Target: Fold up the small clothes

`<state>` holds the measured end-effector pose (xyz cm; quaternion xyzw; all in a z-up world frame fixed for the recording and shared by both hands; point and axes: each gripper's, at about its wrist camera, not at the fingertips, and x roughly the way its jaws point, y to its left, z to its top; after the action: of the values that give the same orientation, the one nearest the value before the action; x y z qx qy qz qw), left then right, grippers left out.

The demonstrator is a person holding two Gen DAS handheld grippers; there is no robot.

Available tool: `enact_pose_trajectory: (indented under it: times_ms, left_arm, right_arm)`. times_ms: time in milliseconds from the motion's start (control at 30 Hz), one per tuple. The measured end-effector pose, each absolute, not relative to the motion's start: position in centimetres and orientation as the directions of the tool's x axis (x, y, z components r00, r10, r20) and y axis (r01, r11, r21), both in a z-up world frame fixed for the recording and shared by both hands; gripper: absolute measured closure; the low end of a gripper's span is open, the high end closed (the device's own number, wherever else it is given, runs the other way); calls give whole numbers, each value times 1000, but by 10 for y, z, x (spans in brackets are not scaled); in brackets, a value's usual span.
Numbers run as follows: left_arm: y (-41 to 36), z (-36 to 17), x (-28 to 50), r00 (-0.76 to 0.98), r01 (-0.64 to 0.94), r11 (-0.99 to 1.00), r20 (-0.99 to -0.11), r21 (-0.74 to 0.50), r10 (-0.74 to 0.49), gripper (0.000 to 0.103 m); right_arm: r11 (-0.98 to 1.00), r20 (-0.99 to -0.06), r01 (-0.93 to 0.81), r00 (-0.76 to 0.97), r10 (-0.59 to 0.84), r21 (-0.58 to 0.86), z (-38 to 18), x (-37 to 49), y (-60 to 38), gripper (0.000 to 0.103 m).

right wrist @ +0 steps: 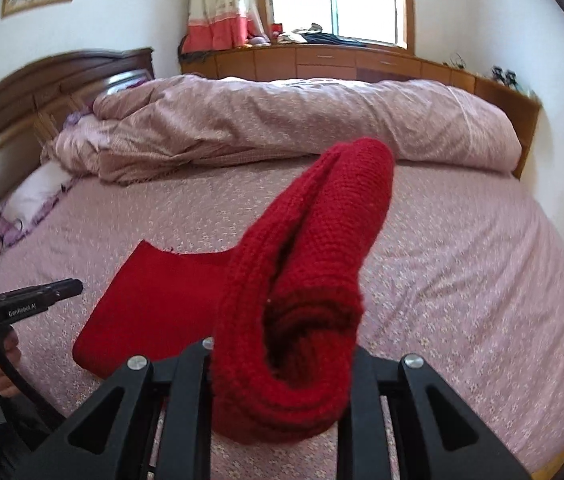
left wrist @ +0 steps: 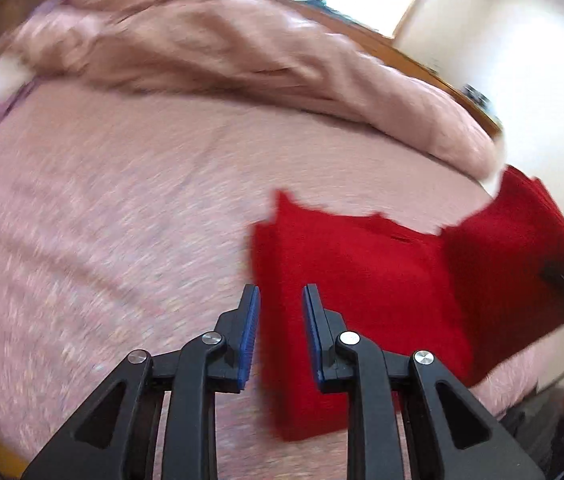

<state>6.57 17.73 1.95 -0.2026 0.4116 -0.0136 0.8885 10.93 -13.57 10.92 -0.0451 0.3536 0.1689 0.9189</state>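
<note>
1. The red knitted garment lies flat on the pink floral bedsheet, on the near side of the rumpled duvet, with one end lifted off the sheet.
2. The right gripper is clenched on that lifted end; the knit bunches into a thick roll over its fingers, so the fingertips themselves are hidden.
3. The left gripper hangs released just above the garment's near edge, jaws apart with nothing between them.
4. Risk: the bulky roll may slip from the right grip, dropping short of the flat half.
5. Risk: with the left side unpinned, the flat part may drag toward the duvet and skew the fold.
6. Risk: the left view is blurred, so a hurried pinch may catch sheet too.
</note>
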Motion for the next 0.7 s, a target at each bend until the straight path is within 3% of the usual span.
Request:
enact_pose_trajectory:
  times_ms: [300, 567, 700]
  left_arm:
    - [209, -8, 49, 624, -246, 890, -765, -385, -159, 88]
    - [209, -15, 50, 587, -241, 891, -789, -384, -181, 88]
    - [205, -17, 50, 569, -229, 897, -800, -378, -191, 88]
  right_arm:
    - [875, -669, -477, 677, 308, -79, 99, 97, -29, 83]
    - [807, -723, -557, 638, 265, -197, 17, 78, 84, 83]
    - [791, -662, -537, 711, 236, -295, 13, 59, 91, 84]
